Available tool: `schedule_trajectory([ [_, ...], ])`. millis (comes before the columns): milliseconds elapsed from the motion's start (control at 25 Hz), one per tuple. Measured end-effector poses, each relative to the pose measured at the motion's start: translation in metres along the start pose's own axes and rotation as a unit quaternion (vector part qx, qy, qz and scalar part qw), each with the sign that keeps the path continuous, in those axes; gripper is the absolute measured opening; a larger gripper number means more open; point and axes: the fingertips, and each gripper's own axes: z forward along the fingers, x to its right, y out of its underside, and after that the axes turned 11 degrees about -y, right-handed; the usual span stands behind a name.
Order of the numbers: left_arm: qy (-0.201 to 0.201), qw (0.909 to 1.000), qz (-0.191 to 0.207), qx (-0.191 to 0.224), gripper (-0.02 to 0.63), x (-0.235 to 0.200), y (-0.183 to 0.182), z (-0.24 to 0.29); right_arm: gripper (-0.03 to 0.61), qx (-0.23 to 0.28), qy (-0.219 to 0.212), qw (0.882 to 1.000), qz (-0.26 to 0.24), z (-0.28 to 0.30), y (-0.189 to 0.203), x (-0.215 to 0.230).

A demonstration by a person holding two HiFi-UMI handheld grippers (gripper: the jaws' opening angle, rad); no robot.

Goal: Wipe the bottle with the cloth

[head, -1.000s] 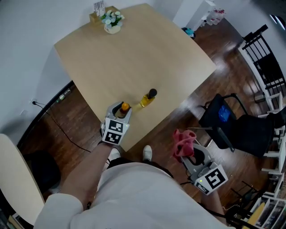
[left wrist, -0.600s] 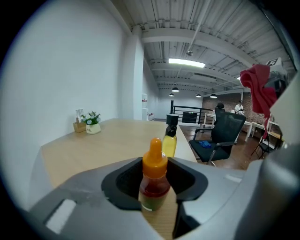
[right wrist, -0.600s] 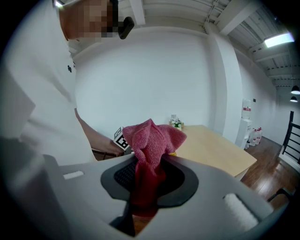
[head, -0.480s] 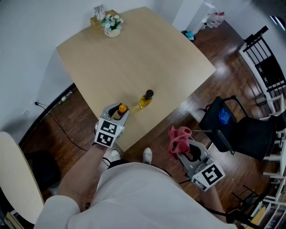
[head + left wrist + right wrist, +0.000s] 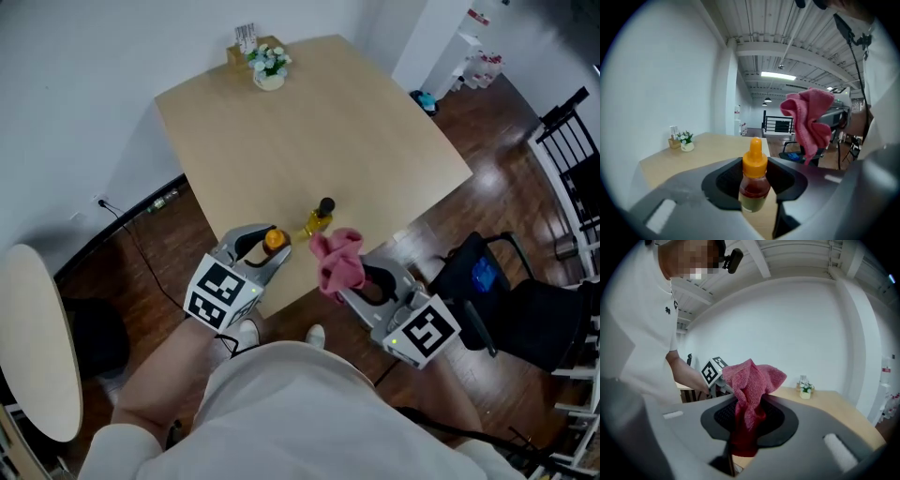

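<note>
Nearest me, the left gripper [image 5: 257, 253] is clamping its jaws snug on the orange-cap bottle [image 5: 753, 180], holding it upright by the near edge of the tabletop [image 5: 309, 131]. The right gripper [image 5: 367, 283] is pinching the pink cloth [image 5: 337, 261] w/ jaws nearly closed, and the cloth is bunching up just beside that bottle. Imo for a good wipe: keep the bottle steady, bring the loose cloth end onto its side, and rub down from below the cap w/o knocking it out of the grip. Count: 2 grippers, 1 cloth, 2 bottles incl. a black-cap bottle [image 5: 320, 218] sitting on the tabletop just past them, then 1 flower pot [image 5: 270, 70] + 1 small box [image 5: 246, 45] at the far corner.
</note>
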Motion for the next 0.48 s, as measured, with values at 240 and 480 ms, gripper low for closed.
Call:
schedule_trajectory([
  [240, 0.013, 0.9995, 0.024, 0.017, 0.158, 0.029, -0.035, -0.024, 0.091, 0.014, -0.090, 0.995, -0.051, 0.029, -0.029, 0.004],
  [480, 0.008, 0.9988, 0.031, 0.038, 0.158, 0.034, -0.051, -0.048, 0.091, 0.035, -0.155, 0.986, -0.042, 0.039, -0.028, -0.002],
])
